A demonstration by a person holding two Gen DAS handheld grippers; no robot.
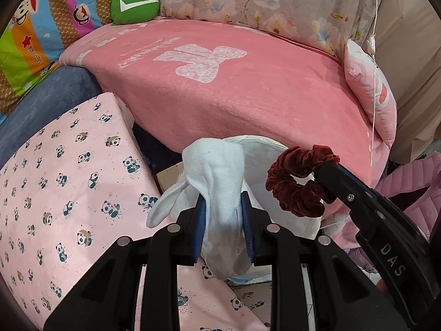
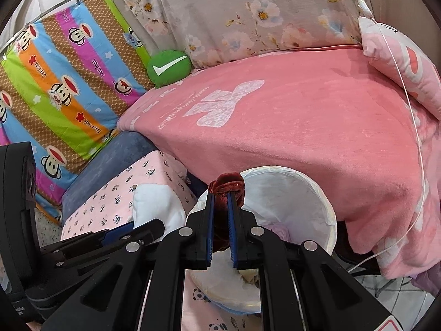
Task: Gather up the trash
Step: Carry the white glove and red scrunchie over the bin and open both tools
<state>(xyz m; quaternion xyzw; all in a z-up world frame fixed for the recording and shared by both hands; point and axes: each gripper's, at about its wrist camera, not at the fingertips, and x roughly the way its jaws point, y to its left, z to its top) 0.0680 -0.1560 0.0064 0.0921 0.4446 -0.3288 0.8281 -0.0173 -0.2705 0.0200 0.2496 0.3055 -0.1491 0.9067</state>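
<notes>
My left gripper (image 1: pixel 222 197) is shut on a white sock (image 1: pixel 217 173), which sticks out past the fingertips and hangs below them. My right gripper (image 2: pixel 221 193) is shut on a dark red velvet scrunchie (image 2: pixel 228 183); the scrunchie also shows in the left wrist view (image 1: pixel 296 182) at the tip of the right gripper (image 1: pixel 326 169). Both grippers are held above a bin lined with a white bag (image 2: pixel 303 193), which stands at the foot of the pink blanket. The bag also shows behind the sock in the left wrist view (image 1: pixel 264 149). The left gripper (image 2: pixel 135 229) with the sock (image 2: pixel 157 207) shows low left in the right wrist view.
A pink blanket (image 1: pixel 234 96) covers the bed ahead. A pink panda-print cushion (image 1: pixel 60 165) lies to the left on a blue seat (image 1: pixel 35 110). A green checkmark pillow (image 1: pixel 135 5), a striped monkey quilt (image 2: pixel 55 82), a floral cover (image 2: pixel 248 13), a pink pillow (image 1: pixel 372 88) and a thin white cable (image 2: pixel 413 124) lie around.
</notes>
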